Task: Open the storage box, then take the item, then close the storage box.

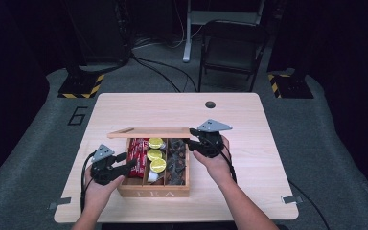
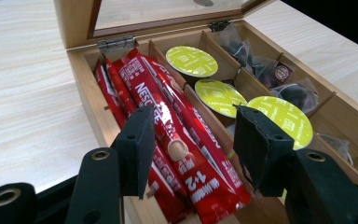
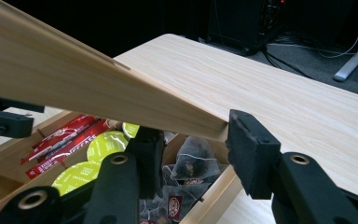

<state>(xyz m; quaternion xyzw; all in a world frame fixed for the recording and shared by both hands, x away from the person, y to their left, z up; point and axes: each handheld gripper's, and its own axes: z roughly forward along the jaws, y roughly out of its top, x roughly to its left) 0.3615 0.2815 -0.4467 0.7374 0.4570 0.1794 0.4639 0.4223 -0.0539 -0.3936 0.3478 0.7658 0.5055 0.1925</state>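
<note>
A wooden box [image 1: 153,191] stands on the table near its front edge, with its lid [image 1: 148,132] raised. My right gripper [image 1: 195,141] is shut on the lid's right corner, and the lid edge [image 3: 74,84] runs between the jaws of that gripper [image 3: 193,128]. My left gripper [image 1: 127,165] hovers over the left compartment. This gripper [image 2: 192,122] is open, straddling the red sachets [image 2: 168,107] without pressing them. Three green capsules [image 2: 219,95] fill the middle compartment. Clear tea bags [image 2: 279,74] lie in the right one.
The light wooden table [image 1: 249,167] has a round hole [image 1: 210,104] near its far edge. A dark folding chair [image 1: 230,48] and cables stand on the floor beyond. Bare tabletop lies to the left and right of the box.
</note>
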